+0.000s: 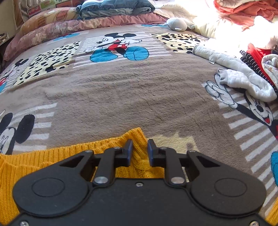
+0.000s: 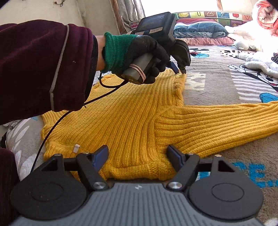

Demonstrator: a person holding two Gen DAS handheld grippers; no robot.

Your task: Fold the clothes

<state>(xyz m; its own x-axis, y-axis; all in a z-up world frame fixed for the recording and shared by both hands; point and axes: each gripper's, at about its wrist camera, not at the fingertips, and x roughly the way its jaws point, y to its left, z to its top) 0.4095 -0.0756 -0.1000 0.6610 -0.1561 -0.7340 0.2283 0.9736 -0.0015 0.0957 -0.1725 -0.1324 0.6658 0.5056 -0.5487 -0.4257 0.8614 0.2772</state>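
Sunlit from a far window, a bed covered by a brown cartoon-mouse blanket (image 1: 121,90) carries a yellow ribbed sweater (image 2: 132,118) spread flat across its near side. Nearest in the right wrist view, the right hand-held gripper (image 2: 138,153) hovers low over the sweater's near edge, its jaws spread wide with knit between them and nothing grasped; a small white tag (image 2: 76,148) sits on the fabric just beside its left finger. One sleeve (image 2: 217,120) runs out to the right across the blanket. Farther along the garment, a black-gloved hand with a green cuff (image 2: 139,55) holds the left hand-held gripper (image 2: 179,70), its tips down at the sweater's far corner. Seen from the left wrist camera, the left hand-held gripper (image 1: 140,145) has its jaws narrowed with a fold of the yellow sweater (image 1: 139,156) bunched between them; whether they are pinching the cloth cannot be told. Beyond it, toward the right edge of the bed, lies a heap of pale quilted clothes (image 1: 239,76) with red and striped pieces. Farther back rest a grey plush toy (image 1: 179,24), pink floral pillows (image 1: 57,27), a folded blue quilt (image 1: 114,7) and an orange bundle (image 1: 243,8).
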